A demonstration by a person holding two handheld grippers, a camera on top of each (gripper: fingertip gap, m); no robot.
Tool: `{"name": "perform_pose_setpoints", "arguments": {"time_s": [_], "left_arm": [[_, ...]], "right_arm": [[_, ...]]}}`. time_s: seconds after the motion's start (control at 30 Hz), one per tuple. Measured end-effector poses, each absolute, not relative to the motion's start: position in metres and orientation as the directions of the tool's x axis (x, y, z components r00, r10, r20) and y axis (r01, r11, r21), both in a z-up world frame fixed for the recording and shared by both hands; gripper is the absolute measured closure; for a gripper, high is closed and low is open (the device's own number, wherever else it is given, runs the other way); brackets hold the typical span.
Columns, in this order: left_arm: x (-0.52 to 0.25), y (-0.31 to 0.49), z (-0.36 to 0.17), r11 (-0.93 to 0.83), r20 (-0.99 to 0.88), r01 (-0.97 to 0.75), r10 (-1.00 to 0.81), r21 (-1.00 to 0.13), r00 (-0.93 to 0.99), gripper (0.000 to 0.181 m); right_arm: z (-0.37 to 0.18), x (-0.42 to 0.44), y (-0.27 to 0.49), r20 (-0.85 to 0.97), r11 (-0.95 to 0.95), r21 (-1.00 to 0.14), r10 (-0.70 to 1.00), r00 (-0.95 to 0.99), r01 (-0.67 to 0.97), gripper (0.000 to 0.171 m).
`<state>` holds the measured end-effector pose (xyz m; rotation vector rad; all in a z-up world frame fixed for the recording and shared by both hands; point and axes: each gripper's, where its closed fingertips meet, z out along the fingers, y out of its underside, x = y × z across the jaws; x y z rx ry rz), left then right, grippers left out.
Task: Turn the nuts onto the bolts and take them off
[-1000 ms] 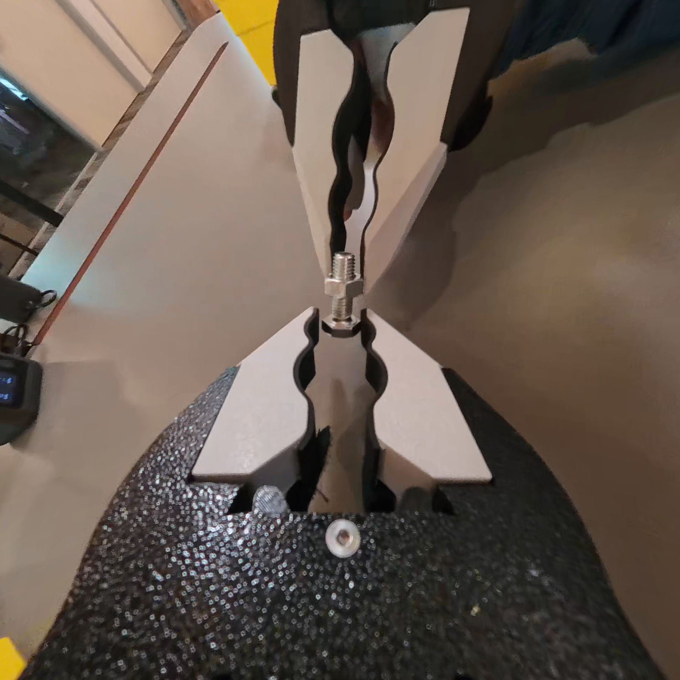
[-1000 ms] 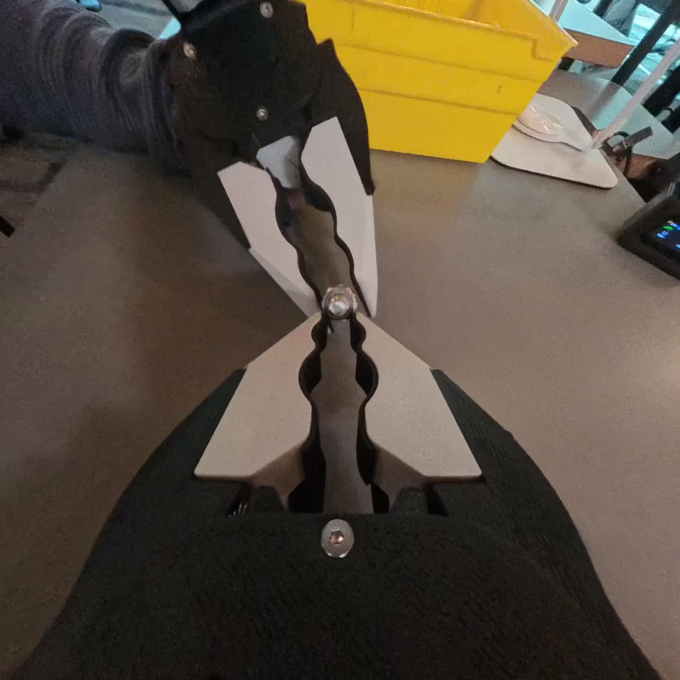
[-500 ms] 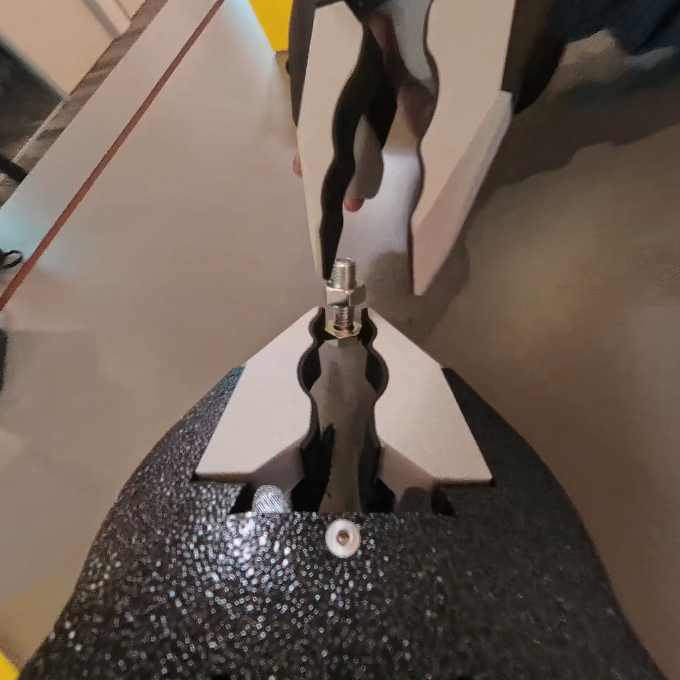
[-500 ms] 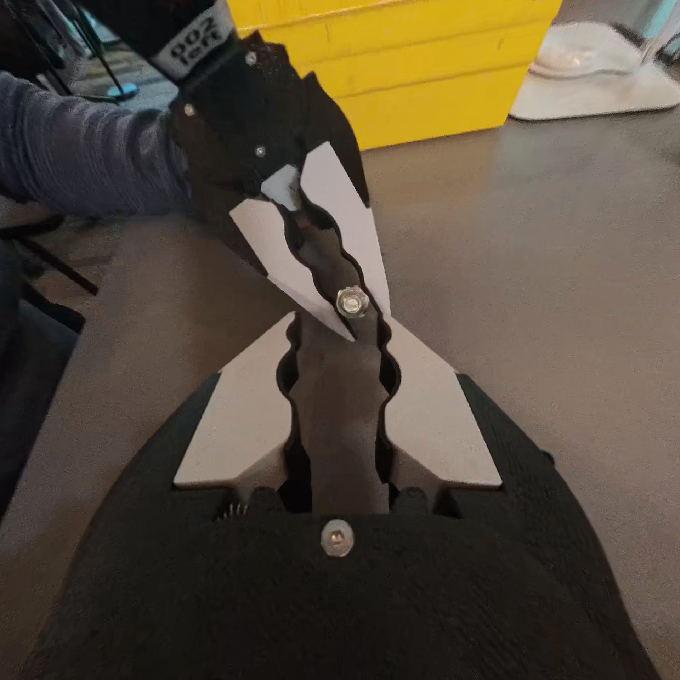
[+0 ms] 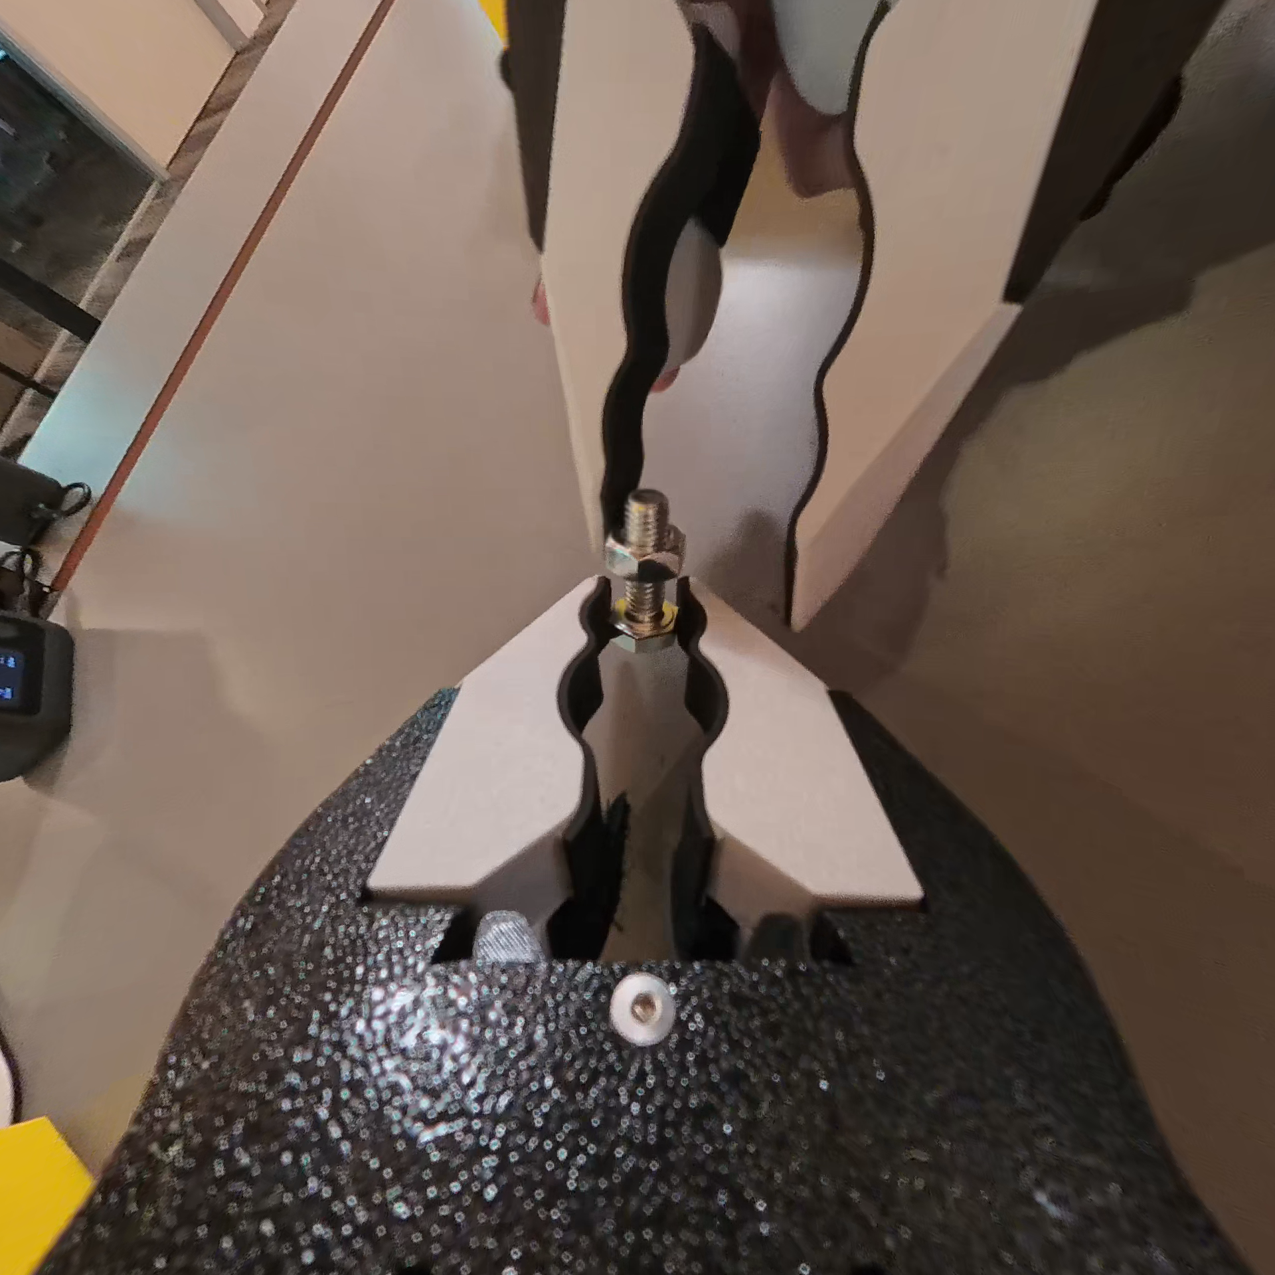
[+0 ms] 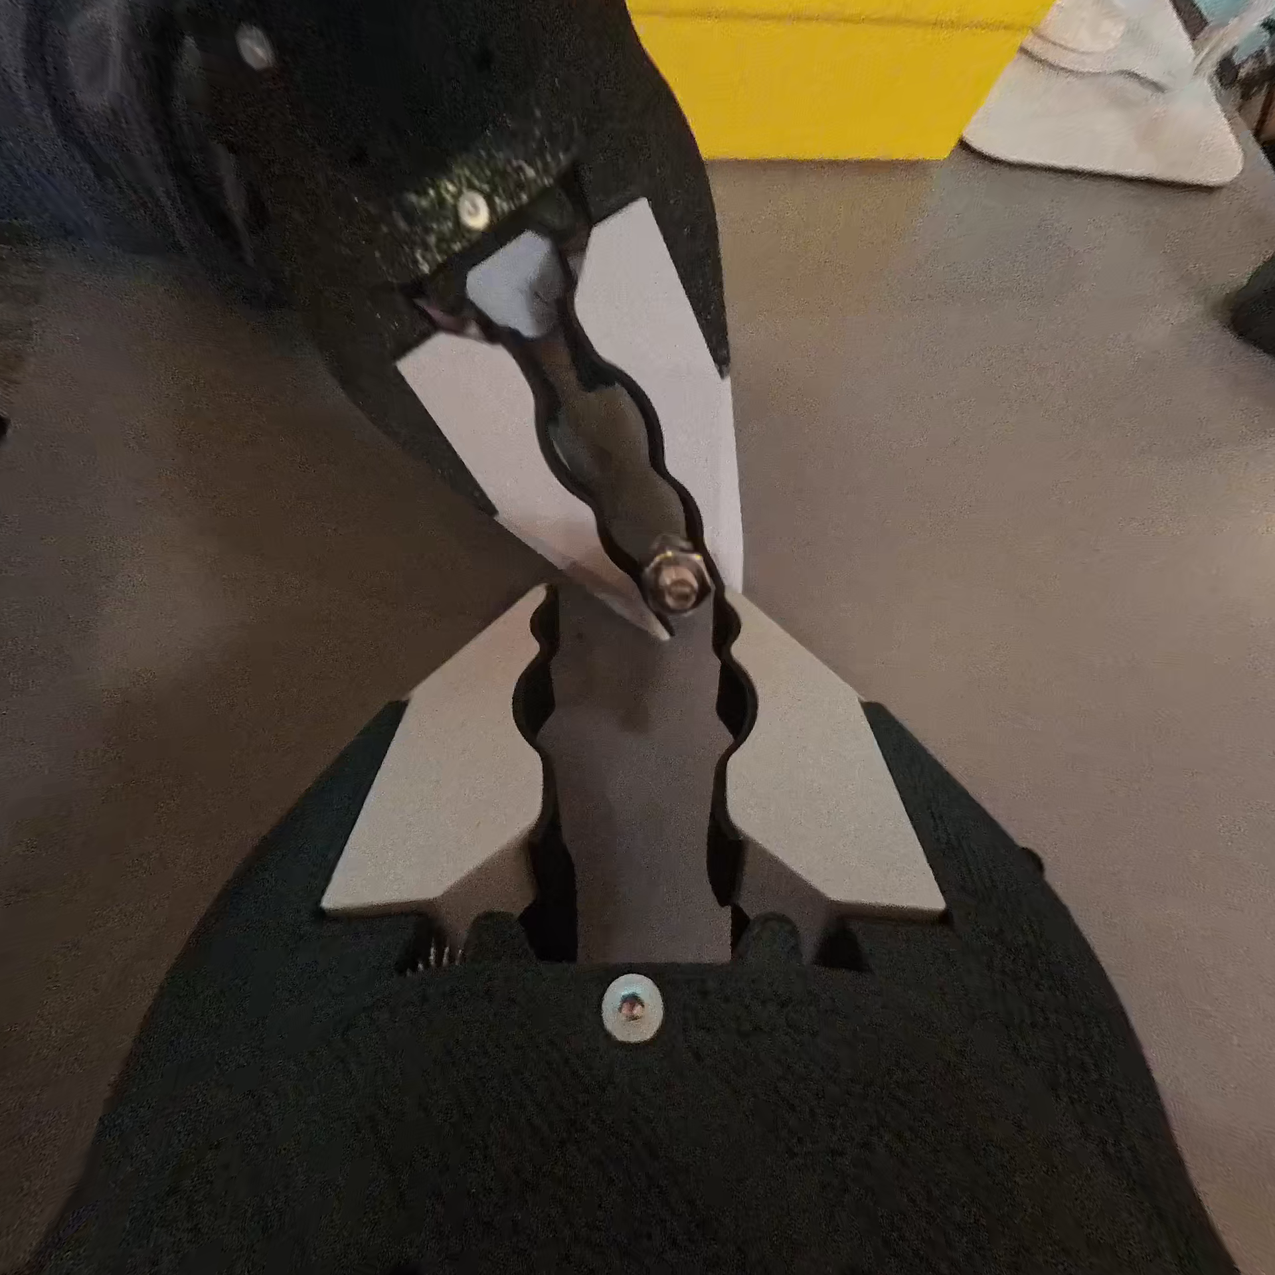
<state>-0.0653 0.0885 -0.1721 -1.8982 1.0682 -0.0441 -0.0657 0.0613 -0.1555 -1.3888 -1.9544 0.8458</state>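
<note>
My left gripper (image 5: 644, 593) is shut on the head of a steel bolt (image 5: 638, 607), which points forward from its tips. A hex nut (image 5: 645, 552) sits part way along the thread, apart from the head. My right gripper (image 6: 638, 597) is open and faces the left one, its fingers either side of the bolt's end. In the left wrist view the right gripper (image 5: 697, 579) stands wide open above the nut, one finger (image 5: 586, 310) close beside it. In the right wrist view the left gripper (image 6: 690, 600) holds the bolt and nut (image 6: 676, 586) end-on.
A yellow bin (image 6: 828, 83) and a white flat base (image 6: 1104, 103) stand at the back of the grey table (image 6: 1035, 483). A small black device with a screen (image 5: 27, 690) lies at the left near the table edge. A person's dark sleeve (image 6: 69, 138) is behind the left gripper. Left and right tips are no more than a few centimetres apart. The white flat base (image 6: 1104, 103) is about 40 centimetres from both grippers' fingertips.
My right gripper was shut around the nut one second ago; it has opened, let go and now stands wider and closer. The left gripper still holds the bolt.
</note>
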Motion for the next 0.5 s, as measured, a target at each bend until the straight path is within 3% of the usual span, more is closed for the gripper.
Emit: {"name": "perform_pose_setpoints", "arguments": {"time_s": [0.03,0.13,0.3,0.43,0.5], "left_arm": [[-0.065,0.089,-0.172,-0.189,-0.389,-0.666,-0.686,-0.721,0.615,0.164],[-0.065,0.088,-0.172,-0.185,-0.385,-0.662,-0.688,-0.726,0.615,0.164],[-0.064,0.088,-0.172,-0.164,-0.409,-0.682,-0.693,-0.712,0.594,0.164],[-0.063,0.087,-0.170,-0.138,-0.406,-0.669,-0.700,-0.731,0.588,0.164],[-0.063,0.086,-0.168,-0.131,-0.385,-0.642,-0.705,-0.755,0.596,0.163]], "right_arm": [[-0.150,-0.071,0.056,0.124,0.275,-0.795,0.946,-0.299,0.541,0.126],[-0.144,-0.074,0.055,0.296,0.426,-0.772,0.898,-0.327,0.471,0.124],[-0.153,-0.060,0.059,0.112,0.275,-0.763,0.948,-0.299,0.585,0.134],[-0.133,-0.075,0.043,0.197,0.349,-0.837,0.911,-0.363,0.422,0.129],[-0.133,-0.072,0.053,0.210,0.346,-0.825,0.922,-0.326,0.447,0.129]]}}
